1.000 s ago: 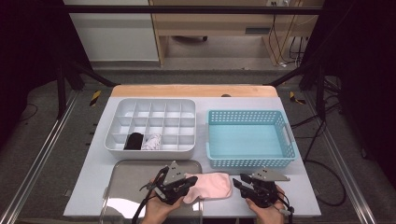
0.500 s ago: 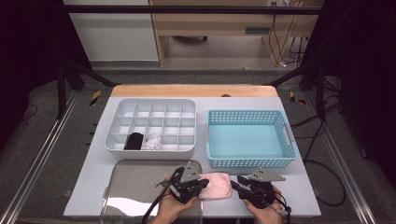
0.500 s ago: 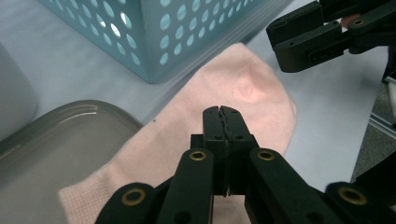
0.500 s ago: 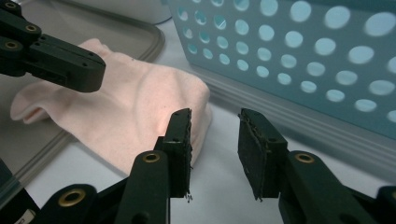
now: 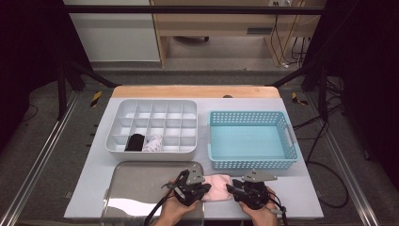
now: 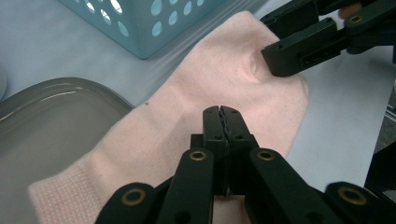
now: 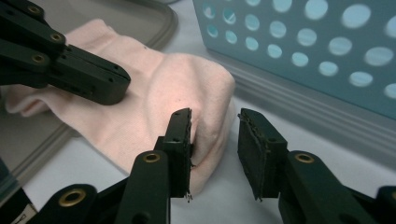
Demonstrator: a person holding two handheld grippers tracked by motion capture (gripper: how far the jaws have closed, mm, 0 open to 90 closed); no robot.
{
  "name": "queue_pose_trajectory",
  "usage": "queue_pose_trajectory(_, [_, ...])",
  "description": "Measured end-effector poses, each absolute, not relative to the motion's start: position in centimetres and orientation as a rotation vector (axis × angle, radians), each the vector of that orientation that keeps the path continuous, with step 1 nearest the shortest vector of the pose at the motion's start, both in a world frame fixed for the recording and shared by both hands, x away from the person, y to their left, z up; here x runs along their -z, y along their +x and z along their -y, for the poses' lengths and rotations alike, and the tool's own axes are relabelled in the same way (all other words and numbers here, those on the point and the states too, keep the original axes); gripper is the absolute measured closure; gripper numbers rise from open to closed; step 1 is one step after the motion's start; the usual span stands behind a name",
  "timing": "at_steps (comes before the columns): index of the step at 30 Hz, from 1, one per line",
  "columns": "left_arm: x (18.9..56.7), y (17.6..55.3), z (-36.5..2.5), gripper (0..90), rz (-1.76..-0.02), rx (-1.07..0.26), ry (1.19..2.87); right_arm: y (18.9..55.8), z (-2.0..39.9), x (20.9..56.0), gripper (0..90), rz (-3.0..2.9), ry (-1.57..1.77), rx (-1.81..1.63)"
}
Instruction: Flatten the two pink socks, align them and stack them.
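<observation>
Lying on a white table [image 5: 306,197], a pink sock [image 5: 217,187] — left gripper [image 6: 221,112] closed above it, right gripper [image 7: 214,122] narrowing, one jaw pressing its end.

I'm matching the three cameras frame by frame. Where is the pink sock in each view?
High view: the pink sock lies at the bottom centre, between the left gripper and the right gripper.
Left gripper view: it runs from lower left to upper right, under the shut jaws.
Right gripper view: it lies left of centre, one end bunched between the parted jaws.
Shared landmark: the blue basket just beyond it.
</observation>
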State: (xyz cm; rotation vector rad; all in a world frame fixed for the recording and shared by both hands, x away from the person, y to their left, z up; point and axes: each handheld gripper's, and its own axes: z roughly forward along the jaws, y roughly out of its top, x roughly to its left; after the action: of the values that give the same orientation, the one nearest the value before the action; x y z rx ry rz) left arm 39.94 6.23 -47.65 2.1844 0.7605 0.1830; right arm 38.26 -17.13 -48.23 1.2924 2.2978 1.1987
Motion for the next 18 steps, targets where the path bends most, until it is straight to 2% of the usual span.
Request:
queue_pose_trajectory(8, [47.8,39.9,-6.0,88.8,-0.763,-0.178,2.182,38.6,17.1,48.4,81.1,-2.35,1.375,-1.22])
queue_pose_trajectory(18, [47.7,40.1,-6.0,88.6,-0.773,-0.158,2.182,37.6,17.1,46.5,81.8,-2.325,1.282,-1.31])
